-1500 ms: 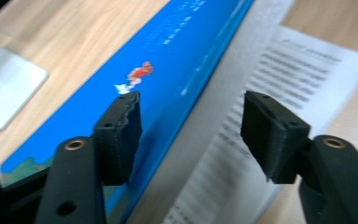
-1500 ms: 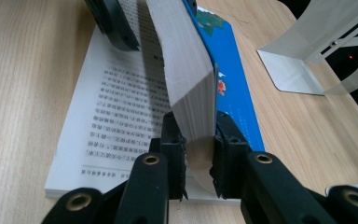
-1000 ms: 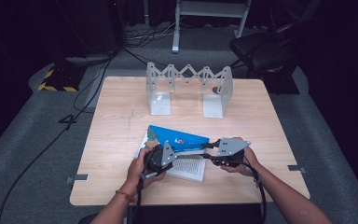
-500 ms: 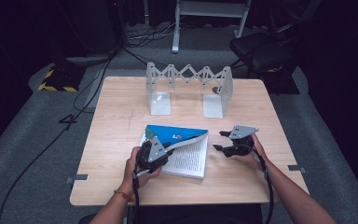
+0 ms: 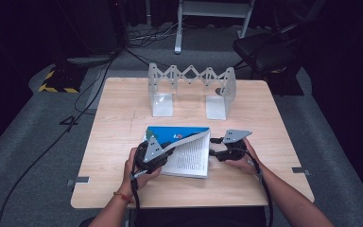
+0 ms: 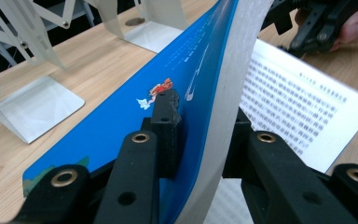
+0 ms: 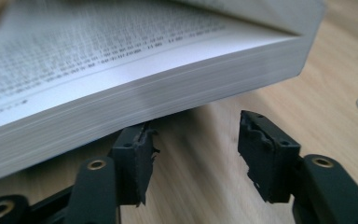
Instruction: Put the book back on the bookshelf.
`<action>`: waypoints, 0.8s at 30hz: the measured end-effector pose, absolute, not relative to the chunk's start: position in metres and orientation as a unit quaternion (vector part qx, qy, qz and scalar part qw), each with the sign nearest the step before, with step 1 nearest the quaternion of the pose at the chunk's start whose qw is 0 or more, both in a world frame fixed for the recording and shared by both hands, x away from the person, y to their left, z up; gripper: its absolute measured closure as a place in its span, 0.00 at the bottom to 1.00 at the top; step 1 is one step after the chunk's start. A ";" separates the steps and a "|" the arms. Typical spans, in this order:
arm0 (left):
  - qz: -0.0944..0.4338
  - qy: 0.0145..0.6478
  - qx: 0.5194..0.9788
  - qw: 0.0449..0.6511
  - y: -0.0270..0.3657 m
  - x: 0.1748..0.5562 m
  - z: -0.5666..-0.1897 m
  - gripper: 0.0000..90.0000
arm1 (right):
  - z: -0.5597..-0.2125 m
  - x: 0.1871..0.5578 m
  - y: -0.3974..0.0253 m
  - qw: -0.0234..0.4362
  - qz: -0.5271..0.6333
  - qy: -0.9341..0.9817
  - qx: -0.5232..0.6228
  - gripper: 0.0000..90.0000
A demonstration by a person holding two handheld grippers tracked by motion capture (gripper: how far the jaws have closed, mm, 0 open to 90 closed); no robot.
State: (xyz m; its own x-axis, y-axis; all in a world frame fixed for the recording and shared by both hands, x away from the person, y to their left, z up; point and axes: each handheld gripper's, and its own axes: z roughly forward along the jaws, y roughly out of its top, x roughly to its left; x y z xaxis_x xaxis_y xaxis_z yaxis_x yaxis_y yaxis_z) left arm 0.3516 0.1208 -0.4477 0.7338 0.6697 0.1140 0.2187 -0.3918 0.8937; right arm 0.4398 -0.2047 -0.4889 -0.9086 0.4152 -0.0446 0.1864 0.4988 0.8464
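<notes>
Pale wooden tabletop (image 5: 123, 118) under dark surroundings carries an open book (image 5: 189, 158) near its front edge, spine running front to back, a metal rack (image 5: 191, 90) well behind. Left tongs (image 6: 200, 135) clamp the lifted blue cover and pages. Right tongs (image 7: 193, 154) gape at the page block's edge, gripping nothing.

Book (image 7: 121, 70) print blurred, left edge cropped.

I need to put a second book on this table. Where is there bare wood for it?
Free: the table strip left of the book, the right side beyond the right gripper, and the band between the book and the metal rack. Crowded: the front middle, where the left gripper clamps the cover and both hands work.
</notes>
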 end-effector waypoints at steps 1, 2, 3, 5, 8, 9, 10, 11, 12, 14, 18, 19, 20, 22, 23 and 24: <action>0.233 0.280 0.797 0.482 0.120 0.352 -0.447 0.82 | -0.485 0.439 -0.207 0.124 0.480 0.849 0.180 0.53; 0.228 0.279 0.796 0.486 0.118 0.353 -0.446 0.82 | -0.481 0.439 -0.209 0.128 0.493 0.841 0.184 0.53; 0.227 0.280 0.793 0.491 0.114 0.353 -0.445 0.82 | -0.476 0.438 -0.212 0.128 0.502 0.834 0.188 0.53; 0.222 0.280 0.789 0.500 0.107 0.352 -0.444 0.82 | -0.467 0.437 -0.219 0.140 0.515 0.823 0.193 0.53; 0.208 0.271 0.789 0.511 0.097 0.351 -0.442 0.82 | -0.455 0.436 -0.232 0.142 0.537 0.808 0.199 0.53; 0.200 0.268 0.789 0.515 0.093 0.352 -0.440 0.82 | -0.451 0.435 -0.235 0.145 0.538 0.806 0.199 0.53; 0.199 0.267 0.787 0.520 0.090 0.353 -0.438 0.83 | -0.447 0.433 -0.238 0.152 0.542 0.801 0.203 0.53; 0.196 0.265 0.786 0.524 0.088 0.353 -0.437 0.83 | -0.444 0.433 -0.241 0.156 0.545 0.797 0.207 0.54; 0.193 0.260 0.784 0.529 0.084 0.354 -0.435 0.83 | -0.441 0.433 -0.243 0.158 0.551 0.793 0.208 0.54; 0.190 0.251 0.784 0.535 0.078 0.355 -0.433 0.84 | -0.430 0.431 -0.248 0.173 0.558 0.784 0.209 0.55; 0.190 0.235 0.785 0.541 0.067 0.358 -0.428 0.85 | -0.416 0.428 -0.256 0.195 0.567 0.773 0.207 0.58; 0.191 0.232 0.784 0.543 0.066 0.358 -0.428 0.85 | -0.413 0.428 -0.257 0.199 0.568 0.771 0.209 0.58; 0.190 0.230 0.784 0.545 0.066 0.359 -0.428 0.85 | -0.411 0.428 -0.258 0.201 0.568 0.771 0.207 0.58; 0.188 0.230 0.782 0.548 0.069 0.358 -0.429 0.85 | -0.409 0.425 -0.258 0.209 0.563 0.774 0.201 0.58; 0.186 0.231 0.781 0.550 0.071 0.357 -0.429 0.84 | -0.407 0.423 -0.256 0.209 0.561 0.776 0.197 0.59; 0.186 0.230 0.780 0.551 0.073 0.356 -0.429 0.84 | -0.406 0.422 -0.255 0.206 0.563 0.776 0.194 0.59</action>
State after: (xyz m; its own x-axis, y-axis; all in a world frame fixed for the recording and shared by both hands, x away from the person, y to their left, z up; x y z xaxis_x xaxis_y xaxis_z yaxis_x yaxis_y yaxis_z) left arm 0.3564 0.0730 -0.4293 0.8247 0.5644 0.0359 0.1543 -0.2857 0.9458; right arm 0.4220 -0.2551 -0.4062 -0.8400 0.5329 -0.1021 0.0680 0.2901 0.9546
